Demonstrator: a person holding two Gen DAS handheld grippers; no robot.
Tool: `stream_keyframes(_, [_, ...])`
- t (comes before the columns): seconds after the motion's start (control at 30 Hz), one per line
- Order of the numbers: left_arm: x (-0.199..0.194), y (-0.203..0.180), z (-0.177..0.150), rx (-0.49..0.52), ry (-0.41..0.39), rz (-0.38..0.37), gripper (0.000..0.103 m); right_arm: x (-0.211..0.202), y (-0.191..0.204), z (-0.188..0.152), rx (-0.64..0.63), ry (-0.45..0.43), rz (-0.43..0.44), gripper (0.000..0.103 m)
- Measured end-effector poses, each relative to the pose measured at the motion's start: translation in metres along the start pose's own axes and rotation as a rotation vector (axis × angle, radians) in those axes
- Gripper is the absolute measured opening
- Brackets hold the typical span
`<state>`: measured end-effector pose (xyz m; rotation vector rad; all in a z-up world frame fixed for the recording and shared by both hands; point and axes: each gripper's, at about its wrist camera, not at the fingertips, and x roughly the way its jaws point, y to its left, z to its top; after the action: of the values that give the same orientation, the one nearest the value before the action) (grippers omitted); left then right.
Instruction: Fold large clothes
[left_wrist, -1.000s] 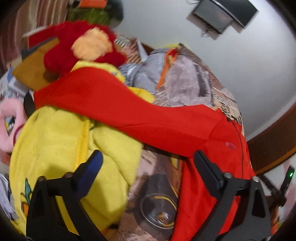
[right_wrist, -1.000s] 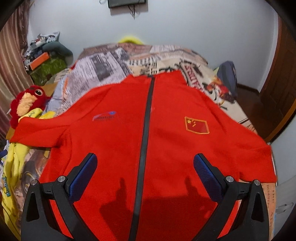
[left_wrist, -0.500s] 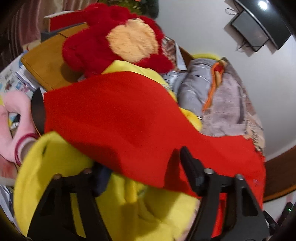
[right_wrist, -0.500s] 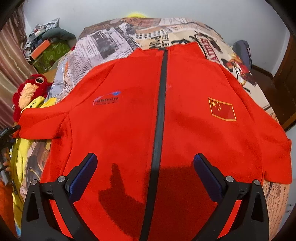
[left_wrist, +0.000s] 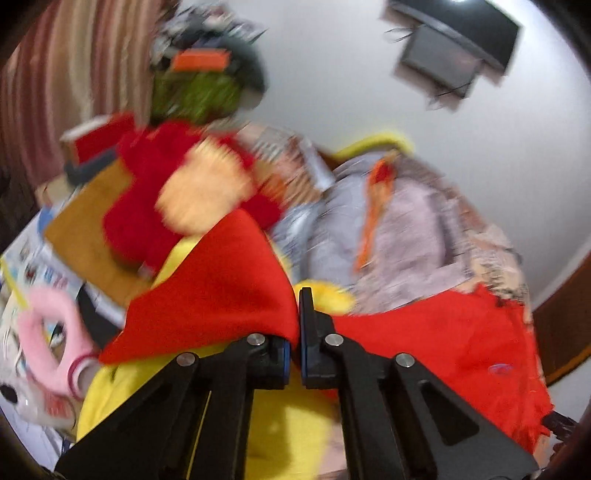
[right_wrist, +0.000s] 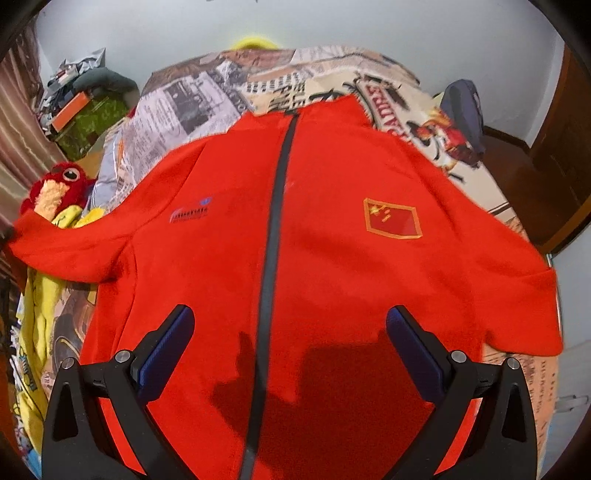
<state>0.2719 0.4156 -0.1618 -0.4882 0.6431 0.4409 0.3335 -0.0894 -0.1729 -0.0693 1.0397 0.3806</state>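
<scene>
A large red jacket (right_wrist: 332, 266) with a dark centre zip and a flag patch lies face up and spread flat on the bed. Its left sleeve (right_wrist: 62, 247) stretches off to the left edge. My right gripper (right_wrist: 290, 350) hovers open and empty above the jacket's lower front. In the left wrist view my left gripper (left_wrist: 298, 325) is shut on the red sleeve (left_wrist: 221, 295) near its cuff and holds it up over a yellow garment (left_wrist: 288, 421). The jacket's body (left_wrist: 443, 343) lies to the right.
The bed has a newspaper-print cover (right_wrist: 207, 99). A red plush toy (right_wrist: 55, 188) and yellow clothes (right_wrist: 37, 314) lie by the bed's left side. A pink toy (left_wrist: 51, 332) and wooden board (left_wrist: 92, 229) sit left. A dark bag (right_wrist: 461, 107) rests far right.
My left gripper has closed on the red sleeve and lifted it. My right gripper has stayed open and moved slightly closer over the jacket.
</scene>
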Motion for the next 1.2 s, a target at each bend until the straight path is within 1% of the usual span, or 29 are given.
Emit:
stream_keyframes(0.03, [-0.006,-0.012,0.005,0.014,-0.02,-0.023,0.002,-0.003,-0.001,0.001,0.002,-0.008,-0.001,0.103])
stream_keyframes(0.1, [-0.02,-0.052,0.019,0.068,-0.069,-0.071,0.002,-0.009,-0.008,0.004,0.007,-0.03,-0.002,0.103])
stream_keyframes(0.13, [-0.024,-0.064,0.023,0.083,-0.08,-0.085,0.002,-0.011,-0.01,0.004,0.009,-0.037,-0.002,0.103])
stream_keyframes(0.2, [-0.032,-0.106,0.032,0.124,-0.099,-0.145,0.002,-0.015,-0.016,0.006,0.011,-0.054,0.001,0.103])
stream_keyframes(0.23, [-0.034,-0.119,0.034,0.137,-0.103,-0.161,0.002,-0.016,-0.018,0.006,0.009,-0.059,0.001,0.103])
stream_keyframes(0.3, [-0.037,-0.158,0.035,0.18,-0.113,-0.203,0.002,-0.016,-0.024,0.008,0.006,-0.07,0.002,0.103])
stream_keyframes(0.33, [-0.037,-0.18,0.035,0.207,-0.116,-0.218,0.002,-0.017,-0.027,0.007,0.006,-0.074,0.005,0.103])
stream_keyframes(0.43, [-0.035,-0.226,0.028,0.254,-0.105,-0.261,0.002,-0.017,-0.036,0.006,0.006,-0.081,0.016,0.103])
stream_keyframes(0.5, [-0.027,-0.264,0.016,0.296,-0.083,-0.301,0.002,-0.017,-0.043,0.004,0.004,-0.084,0.024,0.103])
stream_keyframes(0.57, [-0.021,-0.29,0.003,0.337,-0.064,-0.312,0.002,-0.015,-0.05,0.002,-0.001,-0.086,0.023,0.103])
stream_keyframes(0.6, [-0.014,-0.31,-0.008,0.372,-0.039,-0.32,0.002,-0.015,-0.053,0.001,-0.006,-0.088,0.02,0.103])
stream_keyframes(0.67, [-0.004,-0.333,-0.024,0.41,0.004,-0.338,0.002,-0.016,-0.058,-0.003,-0.017,-0.093,0.014,0.103])
stream_keyframes(0.7, [0.005,-0.35,-0.038,0.439,0.044,-0.354,0.002,-0.016,-0.062,-0.005,-0.022,-0.095,0.011,0.103])
stream_keyframes(0.73, [0.008,-0.359,-0.048,0.453,0.065,-0.363,0.002,-0.017,-0.065,-0.007,-0.024,-0.099,0.007,0.103])
stream_keyframes(0.8, [0.023,-0.382,-0.076,0.501,0.137,-0.382,0.002,-0.018,-0.074,-0.01,-0.02,-0.109,-0.004,0.103])
stream_keyframes(0.9, [0.04,-0.406,-0.121,0.571,0.245,-0.394,0.002,-0.018,-0.088,-0.013,-0.004,-0.098,-0.005,0.103])
stream_keyframes(0.93, [0.046,-0.412,-0.138,0.602,0.287,-0.392,0.002,-0.018,-0.091,-0.014,0.004,-0.094,-0.005,0.103])
stream_keyframes(0.97, [0.048,-0.417,-0.149,0.622,0.313,-0.39,0.002,-0.018,-0.095,-0.015,0.015,-0.089,-0.004,0.103])
stream_keyframes(1.0, [0.055,-0.422,-0.167,0.657,0.36,-0.382,0.002,-0.018,-0.098,-0.017,0.023,-0.086,-0.002,0.103])
stream_keyframes(1.03, [0.057,-0.424,-0.175,0.672,0.381,-0.375,0.003,-0.018,-0.101,-0.018,0.031,-0.084,-0.003,0.103])
stream_keyframes(1.1, [0.065,-0.426,-0.201,0.719,0.454,-0.349,0.006,-0.019,-0.103,-0.018,0.034,-0.082,-0.015,0.103])
stream_keyframes(1.13, [0.065,-0.426,-0.206,0.732,0.472,-0.346,0.011,-0.021,-0.103,-0.02,0.031,-0.081,-0.02,0.103])
stream_keyframes(1.17, [0.066,-0.426,-0.214,0.749,0.49,-0.342,0.019,-0.022,-0.102,-0.019,0.027,-0.08,-0.025,0.103])
stream_keyframes(1.2, [0.062,-0.423,-0.22,0.77,0.504,-0.337,0.024,-0.025,-0.101,-0.02,0.023,-0.08,-0.027,0.103])
